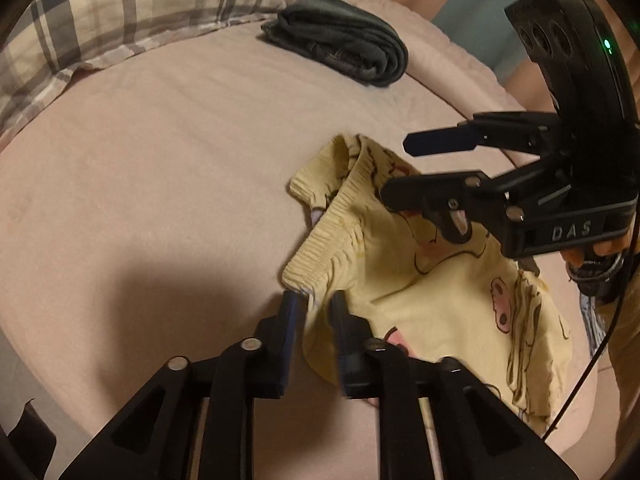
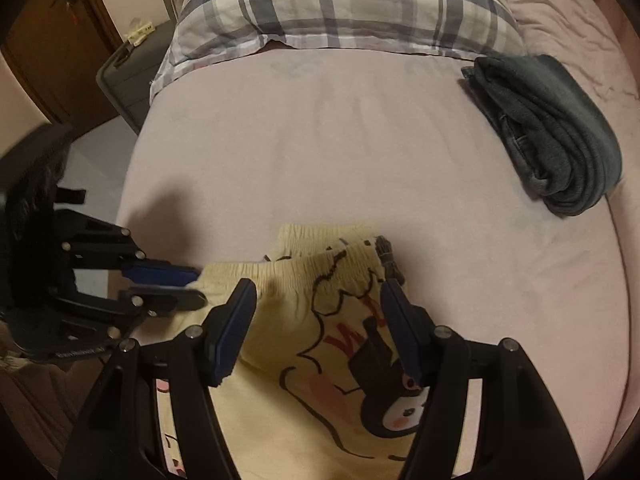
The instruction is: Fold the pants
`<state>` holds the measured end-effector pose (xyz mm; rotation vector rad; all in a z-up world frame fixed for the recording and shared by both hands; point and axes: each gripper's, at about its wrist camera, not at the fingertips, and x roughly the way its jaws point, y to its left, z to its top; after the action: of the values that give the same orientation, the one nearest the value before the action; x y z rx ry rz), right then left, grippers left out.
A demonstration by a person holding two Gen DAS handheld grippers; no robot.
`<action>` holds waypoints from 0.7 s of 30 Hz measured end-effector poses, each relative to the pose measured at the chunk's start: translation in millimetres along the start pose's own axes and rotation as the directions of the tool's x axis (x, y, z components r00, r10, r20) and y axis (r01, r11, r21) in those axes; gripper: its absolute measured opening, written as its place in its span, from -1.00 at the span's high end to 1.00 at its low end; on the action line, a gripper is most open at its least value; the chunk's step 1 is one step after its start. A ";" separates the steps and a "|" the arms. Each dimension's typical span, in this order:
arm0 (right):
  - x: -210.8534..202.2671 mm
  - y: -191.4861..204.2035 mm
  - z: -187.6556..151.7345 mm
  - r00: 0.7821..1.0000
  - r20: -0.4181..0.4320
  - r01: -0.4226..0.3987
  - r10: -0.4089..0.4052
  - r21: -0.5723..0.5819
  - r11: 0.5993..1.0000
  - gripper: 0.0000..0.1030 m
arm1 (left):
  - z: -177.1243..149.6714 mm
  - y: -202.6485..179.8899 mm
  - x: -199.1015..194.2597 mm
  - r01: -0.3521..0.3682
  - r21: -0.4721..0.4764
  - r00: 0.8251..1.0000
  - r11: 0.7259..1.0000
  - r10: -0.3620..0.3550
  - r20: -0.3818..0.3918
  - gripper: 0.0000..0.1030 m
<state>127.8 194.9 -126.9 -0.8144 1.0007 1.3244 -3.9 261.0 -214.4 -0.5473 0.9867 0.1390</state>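
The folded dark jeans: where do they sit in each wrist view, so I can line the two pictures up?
Left wrist view: the folded dark jeans lie upper centre-right, just right of the plaid pillow.
Right wrist view: the jeans lie at the upper right, below the pillow's right end.
Shared landmark: the plaid pillow at the head of the bed.

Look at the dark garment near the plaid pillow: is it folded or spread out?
Folded. The dark garment lies as a compact stack, with layered edges showing along its side, on the bed.
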 end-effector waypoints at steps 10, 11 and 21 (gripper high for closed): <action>-0.5 -0.2 -5.9 0.999 0.021 -0.045 0.045 0.027 0.999 -0.25 | 4.8 10.2 12.0 0.026 -0.077 1.000 0.997 -0.026 0.005 0.43; -1.5 0.7 -5.8 0.999 0.026 -0.046 0.045 0.028 0.999 -0.25 | 6.3 13.3 11.7 0.064 -0.101 0.998 0.993 -0.064 0.006 0.63; -4.1 -8.1 -6.6 0.999 0.037 -0.029 0.027 0.040 0.999 -0.24 | 24.9 -18.1 -30.2 0.065 0.036 0.977 0.997 -0.071 0.203 0.86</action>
<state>135.2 186.5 -126.2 -0.7457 1.0109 1.3340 4.5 261.8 -172.2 -0.5283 0.7675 0.1168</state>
